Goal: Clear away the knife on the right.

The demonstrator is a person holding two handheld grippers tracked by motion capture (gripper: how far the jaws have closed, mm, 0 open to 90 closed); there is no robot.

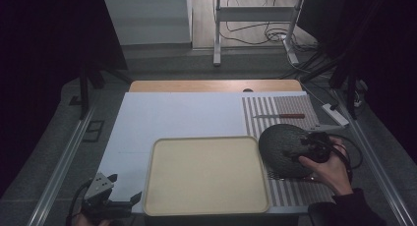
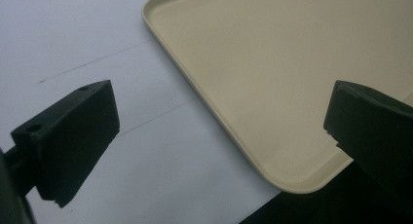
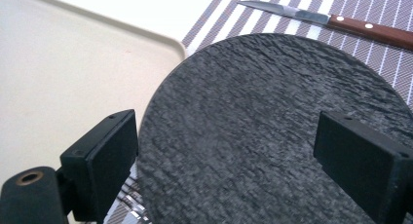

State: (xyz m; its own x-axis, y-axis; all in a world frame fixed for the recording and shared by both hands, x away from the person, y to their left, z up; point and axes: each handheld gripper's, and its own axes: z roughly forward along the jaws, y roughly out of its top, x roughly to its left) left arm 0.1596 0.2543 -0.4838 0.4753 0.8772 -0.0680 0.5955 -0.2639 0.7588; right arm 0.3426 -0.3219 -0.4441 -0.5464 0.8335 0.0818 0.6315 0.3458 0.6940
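Observation:
A dark round slate plate lies on the striped mat at the right, close beside a cream tray. My right gripper, held in a hand, hovers over the plate's right side. In the right gripper view the right gripper stands open, its jaws wide apart above the rough plate. My left gripper sits at the table's front left, open. In the left gripper view the left gripper spans the tray's near corner and the white sheet, holding nothing.
A knife with a brown handle lies on the striped mat behind the plate, also seen as the knife past the plate's far edge. The white sheet covers the table's middle and left. A wooden table edge shows at the back.

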